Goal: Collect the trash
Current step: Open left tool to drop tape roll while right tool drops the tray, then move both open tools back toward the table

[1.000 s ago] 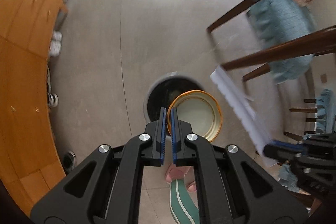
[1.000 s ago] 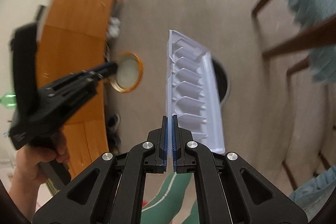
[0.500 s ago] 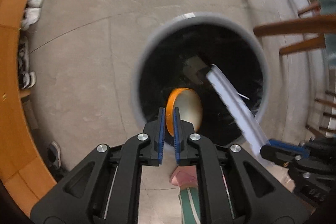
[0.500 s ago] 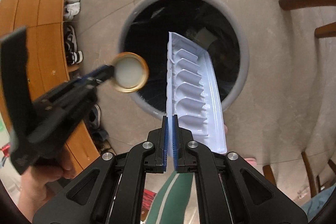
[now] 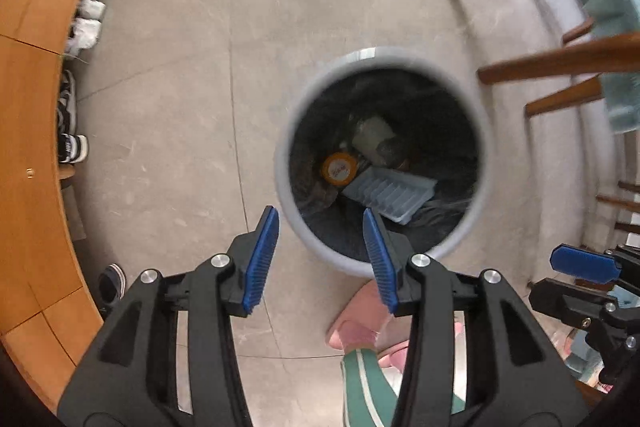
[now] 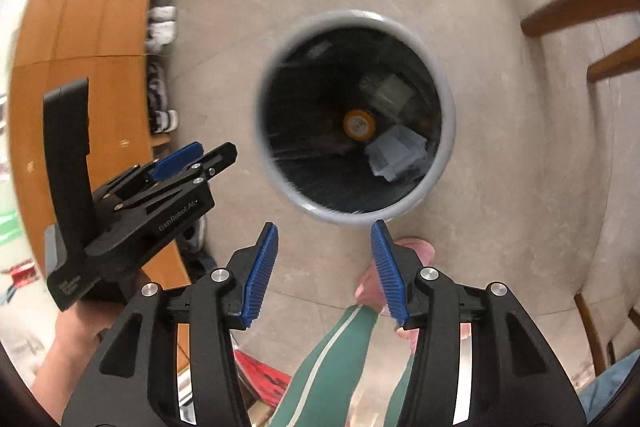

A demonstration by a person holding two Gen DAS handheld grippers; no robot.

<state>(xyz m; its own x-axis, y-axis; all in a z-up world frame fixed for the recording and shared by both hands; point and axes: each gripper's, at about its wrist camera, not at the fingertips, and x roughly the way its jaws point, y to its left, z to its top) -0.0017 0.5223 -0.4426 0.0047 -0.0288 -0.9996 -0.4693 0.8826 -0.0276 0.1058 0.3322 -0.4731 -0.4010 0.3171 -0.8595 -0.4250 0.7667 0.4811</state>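
A round grey trash bin with a black liner stands on the floor below both grippers; it also shows in the right wrist view. Inside lie an orange-rimmed lid and a white ridged plastic tray, with other scraps. The lid and tray also show in the right wrist view. My left gripper is open and empty above the bin's near rim. My right gripper is open and empty, just short of the bin.
A curved wooden cabinet with shoes beneath runs along the left. Wooden chairs with a teal cushion stand at the right. The person's green trouser leg and pink slipper are near the bin.
Both grippers opened. The orange lid left my left gripper and the white tray left my right gripper; both now lie inside the bin. The grippers have drawn back a little.
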